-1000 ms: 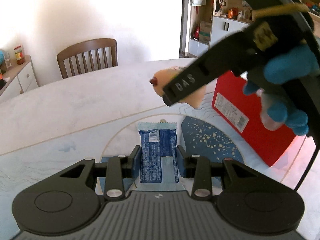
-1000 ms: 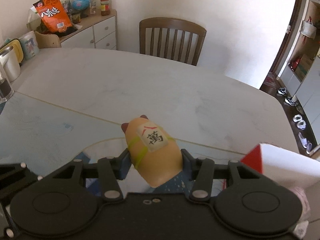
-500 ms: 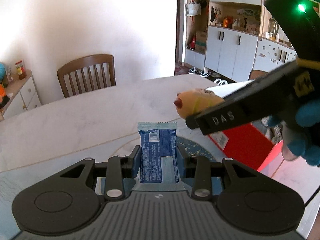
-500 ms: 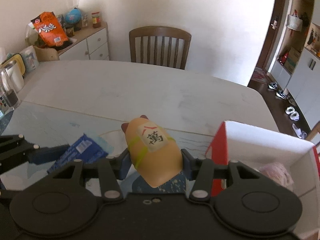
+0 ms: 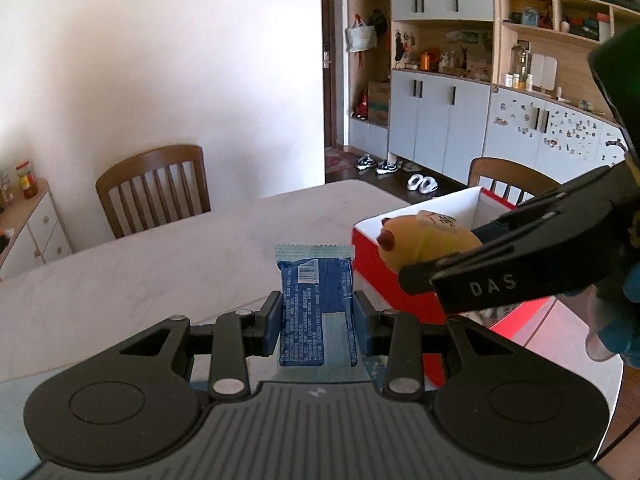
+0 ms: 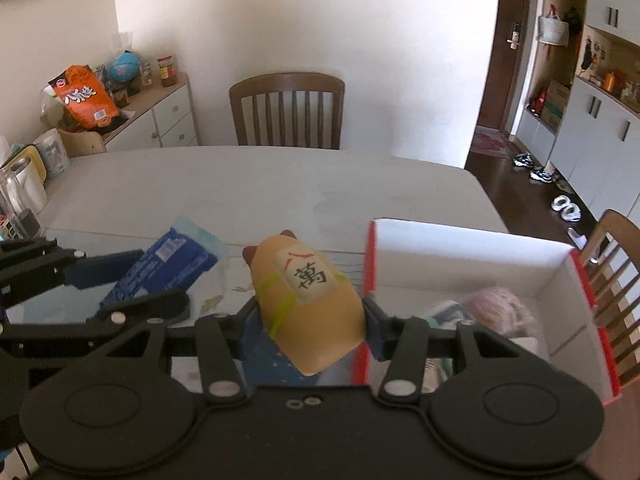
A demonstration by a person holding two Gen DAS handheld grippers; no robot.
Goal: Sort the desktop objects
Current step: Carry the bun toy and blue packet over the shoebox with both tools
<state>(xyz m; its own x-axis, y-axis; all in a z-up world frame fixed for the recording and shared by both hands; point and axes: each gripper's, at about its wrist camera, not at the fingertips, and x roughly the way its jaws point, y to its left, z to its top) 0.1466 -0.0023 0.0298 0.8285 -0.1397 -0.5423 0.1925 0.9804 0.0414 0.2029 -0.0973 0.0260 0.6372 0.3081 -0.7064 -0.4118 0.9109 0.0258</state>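
Note:
My left gripper (image 5: 316,322) is shut on a blue snack packet (image 5: 316,300), held up above the table with its sealed end pointing away. The right gripper (image 6: 310,324) is shut on a tan cat-shaped toy (image 6: 308,300) with a white label bearing a black character. In the left wrist view the toy (image 5: 432,244) hangs at the near rim of a red box with a white inside (image 5: 400,280). The right wrist view shows that box (image 6: 460,256) just right of the toy, with a pinkish item (image 6: 496,304) inside, and the left gripper (image 6: 132,284) with its packet (image 6: 168,268) at left.
A pale marble table (image 6: 240,184) has a wooden chair (image 6: 286,110) behind it and another chair (image 6: 616,256) beside the box. A white sideboard (image 6: 160,120) with snack bags and jars stands at the left wall. A kettle and cups (image 6: 24,184) sit on the table's left edge.
Both grippers have risen and swung toward the red box. The toy went from left of the box to its near rim, and the box's white inside came into view.

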